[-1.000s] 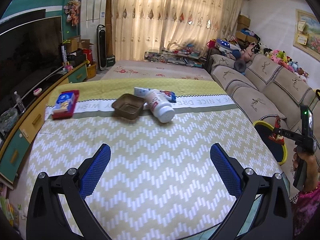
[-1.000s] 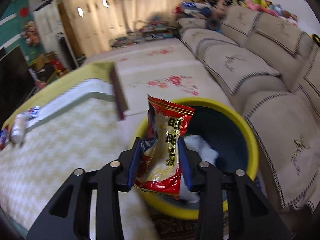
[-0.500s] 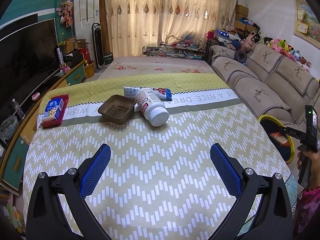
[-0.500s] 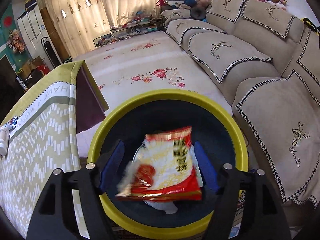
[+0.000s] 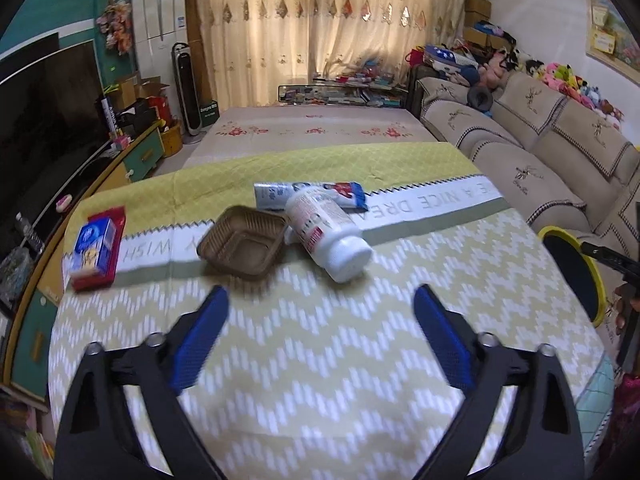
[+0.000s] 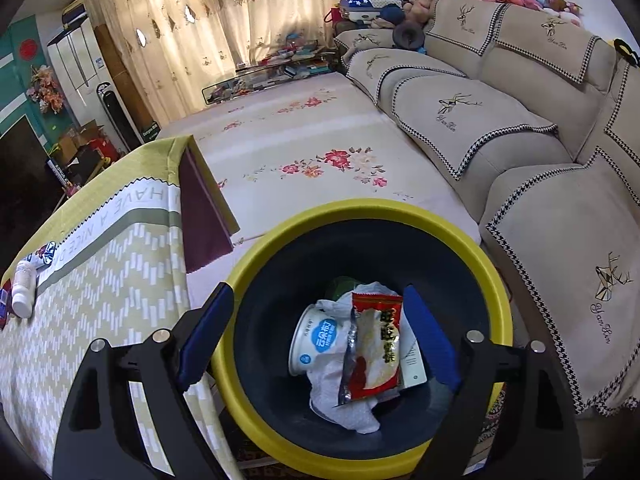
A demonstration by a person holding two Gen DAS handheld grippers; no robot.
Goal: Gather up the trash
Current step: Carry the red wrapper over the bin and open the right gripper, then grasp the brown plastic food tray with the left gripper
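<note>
My right gripper is open and empty above the yellow-rimmed bin. A red snack packet lies inside it on crumpled white paper, beside a white cup. My left gripper is open and empty over the table. Ahead of it lie a brown tray, a white bottle on its side, a blue-white wrapper behind the bottle, and a red-blue box at the left. The bin also shows at the right edge in the left wrist view.
A beige sofa runs along the right, close to the bin. A flowered carpet lies beyond the table. A TV cabinet stands left of the table. The hand holding the right gripper shows at the right edge in the left wrist view.
My right gripper opened and the red snack packet dropped into the bin. My left gripper moved forward over the table toward the tray and bottle.
</note>
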